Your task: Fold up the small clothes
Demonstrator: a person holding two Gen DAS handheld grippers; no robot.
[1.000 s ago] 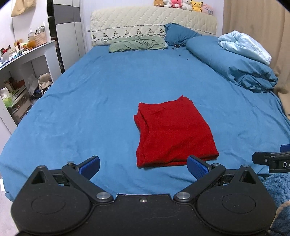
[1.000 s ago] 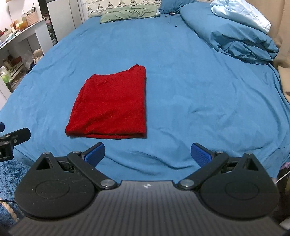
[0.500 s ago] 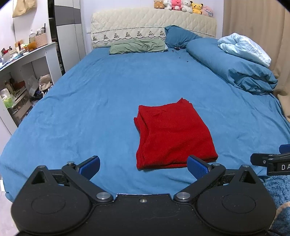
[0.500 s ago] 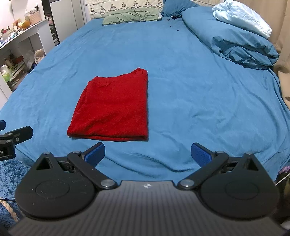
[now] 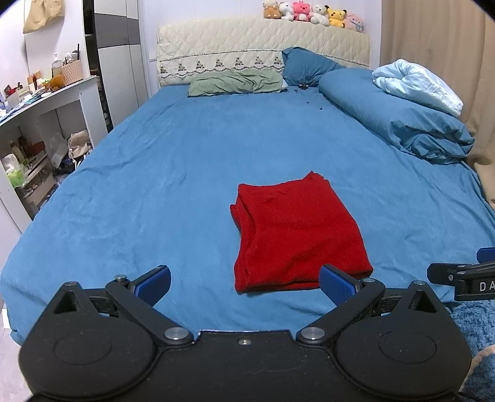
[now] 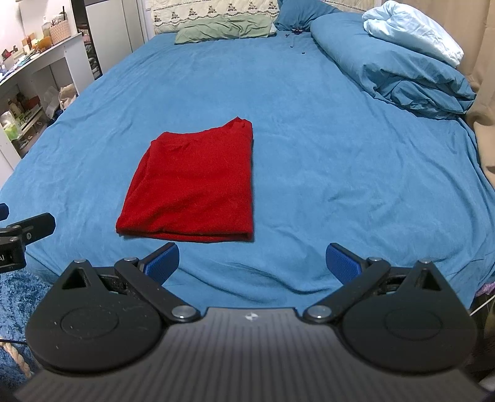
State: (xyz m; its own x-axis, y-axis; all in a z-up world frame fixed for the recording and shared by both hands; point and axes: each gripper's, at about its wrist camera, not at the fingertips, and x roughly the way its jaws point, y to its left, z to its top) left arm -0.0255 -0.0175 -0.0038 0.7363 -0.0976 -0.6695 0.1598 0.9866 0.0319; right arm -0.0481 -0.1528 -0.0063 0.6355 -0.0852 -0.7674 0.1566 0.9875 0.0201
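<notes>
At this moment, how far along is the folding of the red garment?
Done: the red garment lies as a compact, layered rectangle on the blue bedsheet. In hand: nothing; the left hand-held gripper and right hand-held gripper are both open, short of the cloth. Left: apparently little, perhaps tidying the uneven far corner. No other clothes to fold are visible.

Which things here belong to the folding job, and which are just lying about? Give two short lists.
Job in hand:
red garment, folded flat on the bed sheet
left claw, open
right claw, open

Lying about:
green pillow
rolled blue duvet
plush toys
cluttered shelf
</notes>
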